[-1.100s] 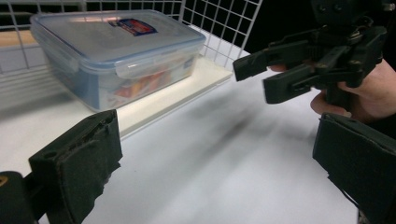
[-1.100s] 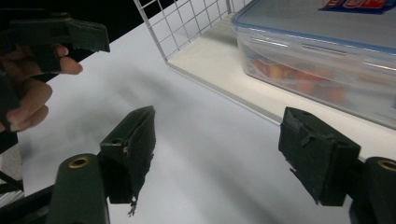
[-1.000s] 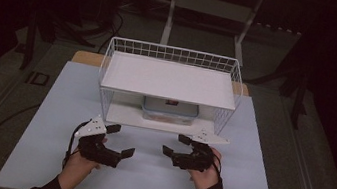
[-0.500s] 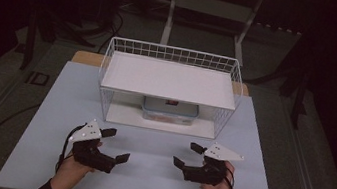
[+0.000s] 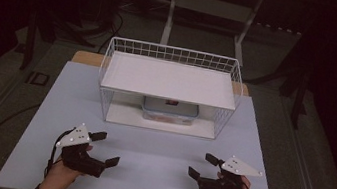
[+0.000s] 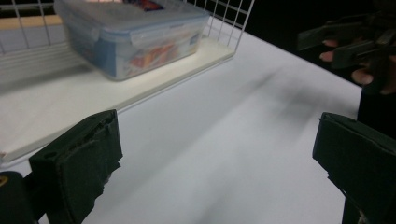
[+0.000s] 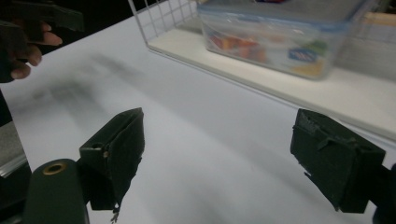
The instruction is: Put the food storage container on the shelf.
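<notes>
Looking down from the high view, the left gripper (image 5: 108, 149) and the right gripper (image 5: 200, 165) rest near the front edge of the table (image 5: 148, 147), jaws wide apart and empty. The plastic box (image 5: 170, 111) sits on the bottom shelf of the wire rack (image 5: 172, 54), at the back middle. In the left gripper view, the box (image 6: 135, 37) has a snap lid and bright things inside. In the right gripper view, the box (image 7: 285, 37) looks stiff, smooth and likely light. Grab its two short ends, because the sides may slip.
</notes>
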Motion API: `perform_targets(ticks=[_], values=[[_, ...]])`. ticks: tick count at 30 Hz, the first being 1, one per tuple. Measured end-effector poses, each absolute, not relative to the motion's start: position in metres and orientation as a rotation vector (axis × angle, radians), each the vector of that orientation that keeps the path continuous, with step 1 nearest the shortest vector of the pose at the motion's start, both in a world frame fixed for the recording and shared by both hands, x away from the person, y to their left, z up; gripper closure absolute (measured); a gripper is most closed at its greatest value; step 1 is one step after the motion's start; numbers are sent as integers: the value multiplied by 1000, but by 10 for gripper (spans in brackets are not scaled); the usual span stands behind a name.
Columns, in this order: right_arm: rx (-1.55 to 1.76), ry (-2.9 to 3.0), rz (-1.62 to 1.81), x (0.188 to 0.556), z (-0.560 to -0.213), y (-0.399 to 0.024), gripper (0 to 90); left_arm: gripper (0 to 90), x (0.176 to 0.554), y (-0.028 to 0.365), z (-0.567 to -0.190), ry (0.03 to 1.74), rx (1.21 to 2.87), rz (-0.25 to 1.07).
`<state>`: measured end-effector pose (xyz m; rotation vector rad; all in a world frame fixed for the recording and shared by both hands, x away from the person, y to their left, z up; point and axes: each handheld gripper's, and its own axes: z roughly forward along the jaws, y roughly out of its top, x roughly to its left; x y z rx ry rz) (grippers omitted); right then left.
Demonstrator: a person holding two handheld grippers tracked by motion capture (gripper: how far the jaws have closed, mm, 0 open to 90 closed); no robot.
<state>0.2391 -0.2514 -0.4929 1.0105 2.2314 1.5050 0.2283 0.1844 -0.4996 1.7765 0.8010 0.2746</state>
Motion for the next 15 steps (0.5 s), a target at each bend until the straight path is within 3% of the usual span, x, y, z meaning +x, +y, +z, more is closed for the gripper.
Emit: perform_targets(ticks=[15], values=[[1093,2206,1496,241,-498,-269,175,14,234,185,-508,836,1769,286]])
